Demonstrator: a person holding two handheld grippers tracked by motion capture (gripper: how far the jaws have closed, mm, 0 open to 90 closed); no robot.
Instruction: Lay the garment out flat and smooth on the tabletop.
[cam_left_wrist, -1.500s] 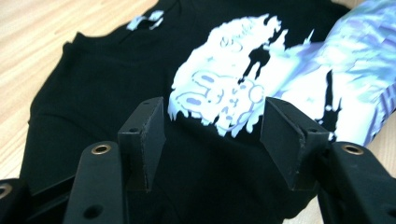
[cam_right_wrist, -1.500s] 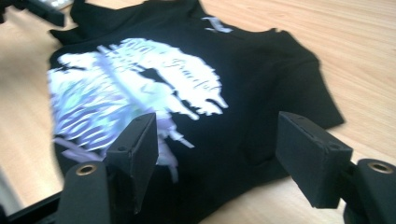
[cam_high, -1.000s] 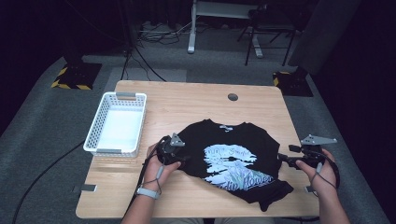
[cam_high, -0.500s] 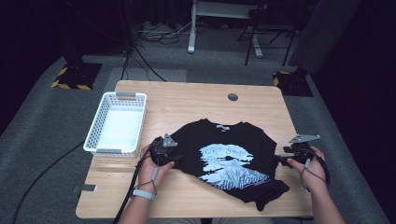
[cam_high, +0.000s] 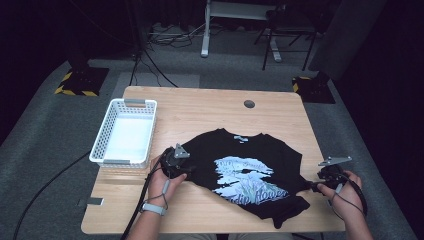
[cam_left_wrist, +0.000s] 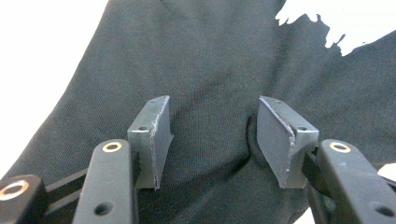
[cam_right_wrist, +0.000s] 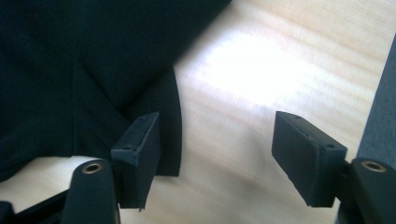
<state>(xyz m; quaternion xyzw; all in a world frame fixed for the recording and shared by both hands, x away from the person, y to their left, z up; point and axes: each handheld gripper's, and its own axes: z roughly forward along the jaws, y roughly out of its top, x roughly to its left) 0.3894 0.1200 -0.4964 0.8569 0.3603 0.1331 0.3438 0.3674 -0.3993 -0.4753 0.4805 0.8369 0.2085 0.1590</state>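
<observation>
Dark carpet ringed the wooden table (cam_high: 200, 107), where a black T-shirt (cam_high: 250, 175) lay spread at about five o'clock from the white basket (cam_high: 125, 132). At the shirt's nine o'clock side we held our left gripper (cam_left_wrist: 212, 140), its jaws just closing partway with a bunched fold of cloth between them, the pads not yet clamped. At three o'clock our right gripper (cam_right_wrist: 217, 156) stood released over the sleeve hem, one pad just over the fabric and bare wood between the jaws.

white basket (cam_high: 125, 134), wooden table (cam_high: 210, 107), chair (cam_high: 290, 20)
</observation>
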